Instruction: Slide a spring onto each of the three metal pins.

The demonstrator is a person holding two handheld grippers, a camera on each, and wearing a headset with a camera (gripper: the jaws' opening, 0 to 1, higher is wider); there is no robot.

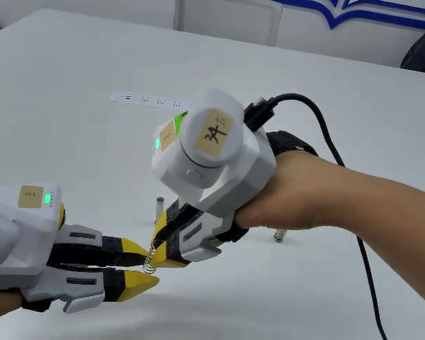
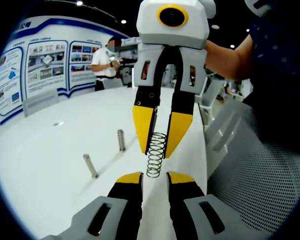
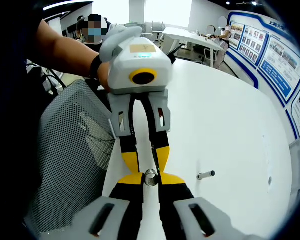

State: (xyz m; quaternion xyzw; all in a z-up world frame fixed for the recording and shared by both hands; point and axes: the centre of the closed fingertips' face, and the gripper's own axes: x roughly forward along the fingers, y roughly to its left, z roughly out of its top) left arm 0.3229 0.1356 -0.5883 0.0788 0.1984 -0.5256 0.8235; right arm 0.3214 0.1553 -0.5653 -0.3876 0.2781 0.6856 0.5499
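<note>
The spring (image 2: 156, 152) is pinched across its coils between the yellow tips of the right gripper (image 2: 160, 142), which have closed in until they touch it on both sides. In the right gripper view it shows end-on, as a small ring wedged between those tips. Its free end reaches toward the left gripper (image 2: 155, 178), whose jaws stand parted wider than the spring. One jaw sits on each side of that end, and neither touches it as far as the left gripper view tells. In the head view most of the spring is hidden behind the right gripper's tips, and a few loops show below them.

Just beyond the spring, on the side away from the person, a bare metal pin (image 1: 160, 208) stands upright on the white table (image 1: 71, 92), near the spring but apart from it. Further from the spring, a second spring (image 1: 280, 235) stands on the table. Its top is cut off by the hand (image 1: 290, 195) that holds the right gripper, and whether a pin runs through it cannot be told. A black cable (image 1: 326, 134) leads from the right gripper away from the spring. Well behind the spring lies a white power strip (image 1: 150, 100), its markings too blurred to read. In the right gripper view, a small speck on the table far from the spring is too small to make out.
</note>
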